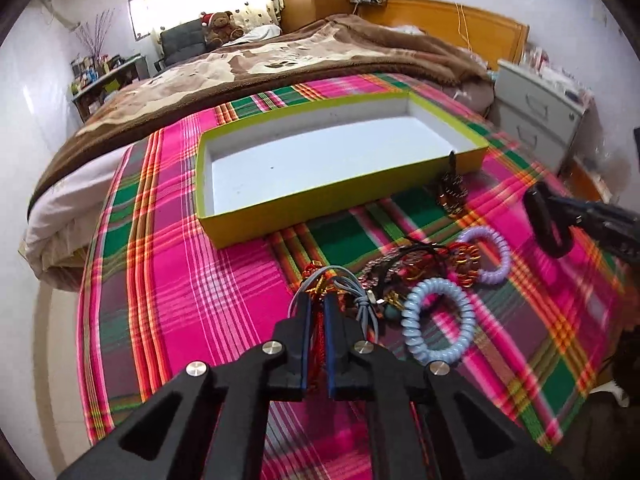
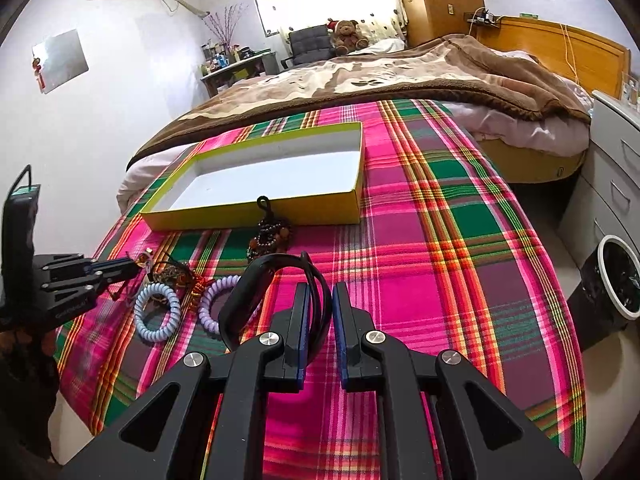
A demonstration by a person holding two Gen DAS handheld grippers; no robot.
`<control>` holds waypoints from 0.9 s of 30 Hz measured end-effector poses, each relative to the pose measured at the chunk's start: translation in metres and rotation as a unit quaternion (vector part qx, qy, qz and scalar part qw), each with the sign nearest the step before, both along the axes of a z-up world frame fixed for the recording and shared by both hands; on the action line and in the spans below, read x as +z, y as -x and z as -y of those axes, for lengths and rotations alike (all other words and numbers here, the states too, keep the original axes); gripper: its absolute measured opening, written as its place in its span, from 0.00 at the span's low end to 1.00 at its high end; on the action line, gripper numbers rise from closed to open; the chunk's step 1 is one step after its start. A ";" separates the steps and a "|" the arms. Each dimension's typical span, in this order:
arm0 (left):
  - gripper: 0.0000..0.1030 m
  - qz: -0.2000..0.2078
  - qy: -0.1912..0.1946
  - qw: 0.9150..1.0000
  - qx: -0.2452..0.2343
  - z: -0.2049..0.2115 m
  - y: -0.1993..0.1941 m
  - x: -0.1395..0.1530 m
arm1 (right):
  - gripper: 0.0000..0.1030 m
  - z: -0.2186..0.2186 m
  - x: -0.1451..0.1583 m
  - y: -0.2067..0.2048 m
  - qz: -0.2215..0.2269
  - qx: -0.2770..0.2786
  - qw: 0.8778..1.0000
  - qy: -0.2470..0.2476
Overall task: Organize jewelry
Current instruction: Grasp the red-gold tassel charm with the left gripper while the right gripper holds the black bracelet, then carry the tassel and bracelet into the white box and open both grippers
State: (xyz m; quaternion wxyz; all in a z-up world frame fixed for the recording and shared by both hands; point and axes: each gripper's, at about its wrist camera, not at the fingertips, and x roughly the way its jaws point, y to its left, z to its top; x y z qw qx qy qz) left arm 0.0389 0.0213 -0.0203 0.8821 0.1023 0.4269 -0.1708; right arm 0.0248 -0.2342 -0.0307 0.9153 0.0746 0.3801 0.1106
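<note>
Between the left gripper's (image 1: 316,312) pinched jaws, low centre of the frame, a red tassel (image 1: 319,340) is mostly hidden. Right gripper (image 2: 319,300) clamps a black band (image 2: 256,292). Box (image 1: 256,220) lies mid-frame, long axis left-right, on the bed.

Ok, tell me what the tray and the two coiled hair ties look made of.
Tray: likely cardboard, matte yellow-green outside, white inside, thin straight walls. Blue coil tie and lilac coil tie: apparently glossy plastic, with highlights along smooth spiral turns.
</note>
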 end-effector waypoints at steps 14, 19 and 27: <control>0.06 -0.047 0.038 0.998 -0.015 -0.006 0.024 -0.003 | 0.12 -0.001 0.008 0.007 0.009 0.002 1.000 -0.007; 0.06 -0.029 0.069 0.997 -0.015 -0.010 0.032 0.010 | 0.12 -0.002 0.011 0.011 0.014 0.004 1.000 -0.007; 0.06 -0.008 0.118 0.993 -0.006 -0.019 0.027 0.025 | 0.12 -0.001 0.016 0.013 0.020 0.004 1.000 -0.010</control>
